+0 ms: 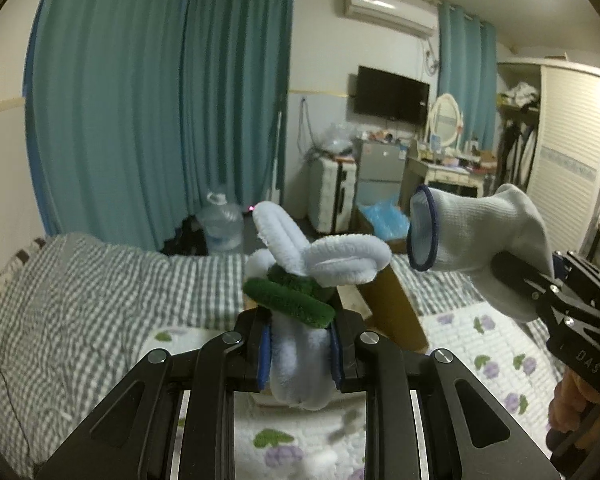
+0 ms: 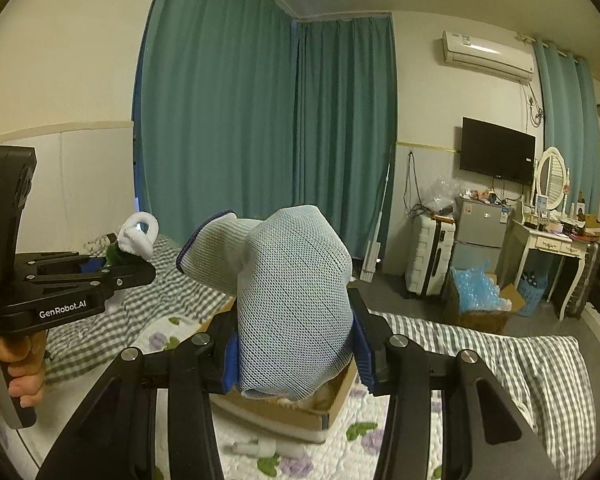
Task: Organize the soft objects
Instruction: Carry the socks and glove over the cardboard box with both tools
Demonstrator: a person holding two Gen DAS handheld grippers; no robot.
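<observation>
My left gripper (image 1: 298,354) is shut on a white and green plush flower toy (image 1: 312,264), held up above the bed; it also shows at the left of the right wrist view (image 2: 138,236). My right gripper (image 2: 296,356) is shut on a white sock with a blue cuff (image 2: 292,300), held in the air over an open cardboard box (image 2: 324,412). The sock also shows at the right of the left wrist view (image 1: 476,236), with the box (image 1: 392,308) behind the toy.
The box stands on a bed with a grape-print quilt (image 1: 496,364) and a grey checked blanket (image 1: 100,288). A small white object (image 2: 260,448) lies in front of the box. Beyond the bed are curtains, a suitcase (image 2: 428,256), a fridge and a dresser.
</observation>
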